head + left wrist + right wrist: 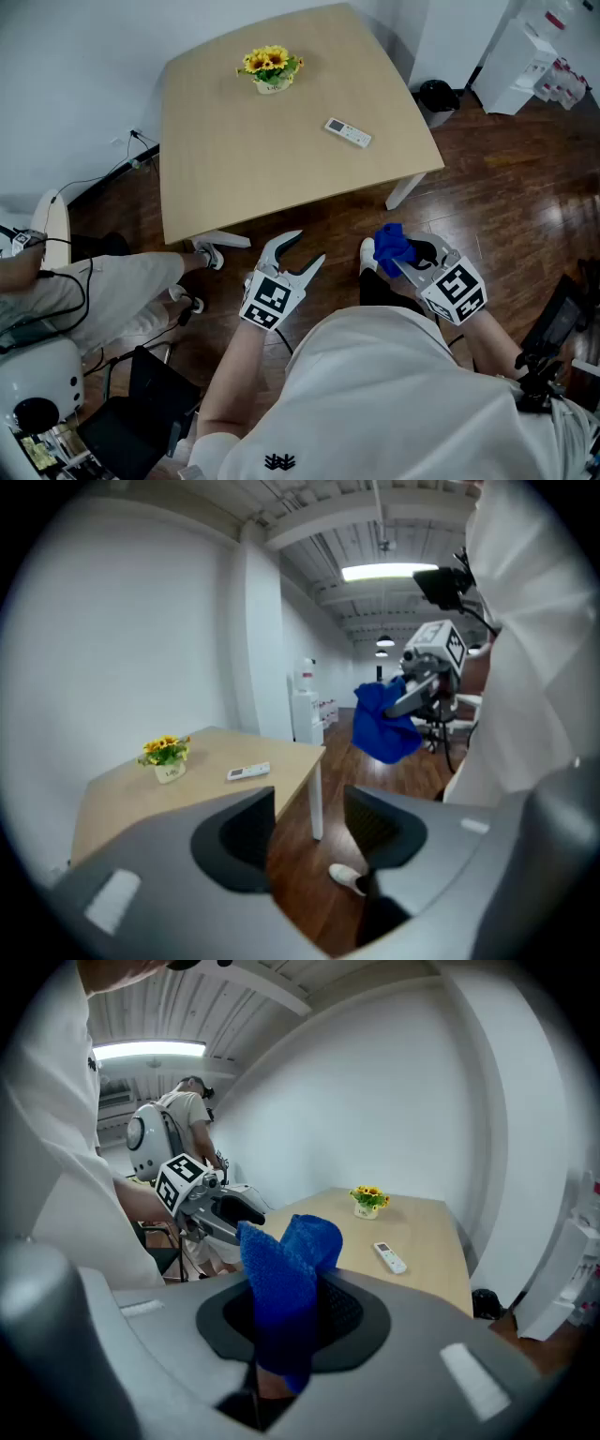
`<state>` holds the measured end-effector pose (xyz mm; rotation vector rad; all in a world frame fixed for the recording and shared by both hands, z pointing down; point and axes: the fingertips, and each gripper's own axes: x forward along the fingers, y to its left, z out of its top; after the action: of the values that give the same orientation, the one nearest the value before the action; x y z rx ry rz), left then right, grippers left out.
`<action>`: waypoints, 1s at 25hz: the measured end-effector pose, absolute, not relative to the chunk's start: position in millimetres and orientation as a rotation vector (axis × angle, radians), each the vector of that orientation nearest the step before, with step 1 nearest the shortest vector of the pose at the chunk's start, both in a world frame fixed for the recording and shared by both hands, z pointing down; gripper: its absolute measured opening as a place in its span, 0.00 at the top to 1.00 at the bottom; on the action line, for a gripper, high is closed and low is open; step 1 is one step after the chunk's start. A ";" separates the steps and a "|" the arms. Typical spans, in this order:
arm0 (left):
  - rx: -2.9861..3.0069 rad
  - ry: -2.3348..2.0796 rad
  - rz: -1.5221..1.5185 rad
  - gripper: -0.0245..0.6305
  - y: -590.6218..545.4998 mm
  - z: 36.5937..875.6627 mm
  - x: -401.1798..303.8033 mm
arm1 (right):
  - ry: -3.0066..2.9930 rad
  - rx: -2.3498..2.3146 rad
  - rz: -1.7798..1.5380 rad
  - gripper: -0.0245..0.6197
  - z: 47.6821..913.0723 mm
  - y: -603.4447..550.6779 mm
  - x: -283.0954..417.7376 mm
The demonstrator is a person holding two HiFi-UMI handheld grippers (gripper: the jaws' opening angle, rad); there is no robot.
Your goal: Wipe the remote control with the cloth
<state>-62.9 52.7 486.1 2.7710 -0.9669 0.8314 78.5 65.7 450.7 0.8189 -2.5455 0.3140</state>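
A white remote control (pixel 348 132) lies on the light wooden table (pixel 234 159), towards its right side; it also shows in the left gripper view (pixel 247 772) and the right gripper view (pixel 390 1257). My right gripper (pixel 398 258) is shut on a blue cloth (pixel 391 246), which bunches up between its pads (pixel 286 1279). My left gripper (pixel 302 248) holds nothing, and its jaws stand apart with only floor seen between them (pixel 309 832). Both grippers hang over the floor in front of the table's near edge, well short of the remote.
A small pot of yellow flowers (pixel 271 69) stands at the table's far side. A person sits at the left (pixel 112 281) among cables and equipment. A black bin (pixel 436 97) and white cabinets (pixel 534 56) stand to the right on the dark wooden floor.
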 end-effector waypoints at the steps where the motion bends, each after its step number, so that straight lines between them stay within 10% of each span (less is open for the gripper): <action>1: 2.782 -0.939 0.876 0.60 33.4 488.8 -58.1 | -2.548 0.807 0.302 0.84 447.7 49.4 80.8; 25: 2.904 0.187 1.668 0.47 -279.2 671.4 44.3 | -2.261 1.163 0.575 0.84 491.3 -100.0 192.1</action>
<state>44.3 -279.2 671.4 2.9040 0.1865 1.6680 192.1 -100.0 491.3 1.1628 -2.2611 0.5752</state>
